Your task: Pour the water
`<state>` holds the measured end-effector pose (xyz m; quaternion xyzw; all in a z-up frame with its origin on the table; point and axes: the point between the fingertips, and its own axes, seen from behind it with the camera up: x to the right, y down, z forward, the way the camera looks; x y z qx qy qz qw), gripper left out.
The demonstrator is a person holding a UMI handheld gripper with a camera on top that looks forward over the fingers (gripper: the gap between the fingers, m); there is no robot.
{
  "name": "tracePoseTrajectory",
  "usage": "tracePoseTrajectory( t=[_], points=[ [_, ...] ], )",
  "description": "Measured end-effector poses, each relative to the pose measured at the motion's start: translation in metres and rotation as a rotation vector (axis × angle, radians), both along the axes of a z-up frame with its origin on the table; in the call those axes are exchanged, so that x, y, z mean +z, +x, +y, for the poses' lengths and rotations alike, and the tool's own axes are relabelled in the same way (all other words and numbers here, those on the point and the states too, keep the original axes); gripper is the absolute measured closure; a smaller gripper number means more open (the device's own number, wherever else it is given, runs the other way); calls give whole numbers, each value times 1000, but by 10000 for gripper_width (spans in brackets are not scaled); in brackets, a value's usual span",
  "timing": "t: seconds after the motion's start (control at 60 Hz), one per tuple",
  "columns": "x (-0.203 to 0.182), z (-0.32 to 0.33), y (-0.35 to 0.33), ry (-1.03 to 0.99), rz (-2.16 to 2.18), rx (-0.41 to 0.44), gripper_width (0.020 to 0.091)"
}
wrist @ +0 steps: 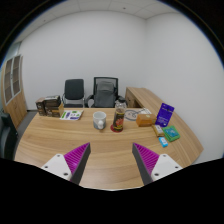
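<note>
On the wooden table (70,140), well beyond my fingers, stands a clear glass jar or cup (99,120) with a pale lid or rim. Right beside it is a bottle (118,120) with a dark red label and green parts. My gripper (112,160) hovers over the table's near part, its two fingers with magenta pads (75,156) spread wide apart. Nothing is between them. Both containers lie ahead, roughly centred between the fingers.
A purple box (165,114) and small teal packets (168,133) lie on the table's right side, with a tan box (146,118) near them. A patterned box (48,104) and booklet (71,114) sit far left. Two black office chairs (90,93) stand behind the table.
</note>
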<state>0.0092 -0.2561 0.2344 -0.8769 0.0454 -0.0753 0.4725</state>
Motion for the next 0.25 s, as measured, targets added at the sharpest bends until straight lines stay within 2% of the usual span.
tracePoseTrajectory(
  t=[0.25],
  points=[
    [5,-12,-13,8,-31,-4,247]
  ],
)
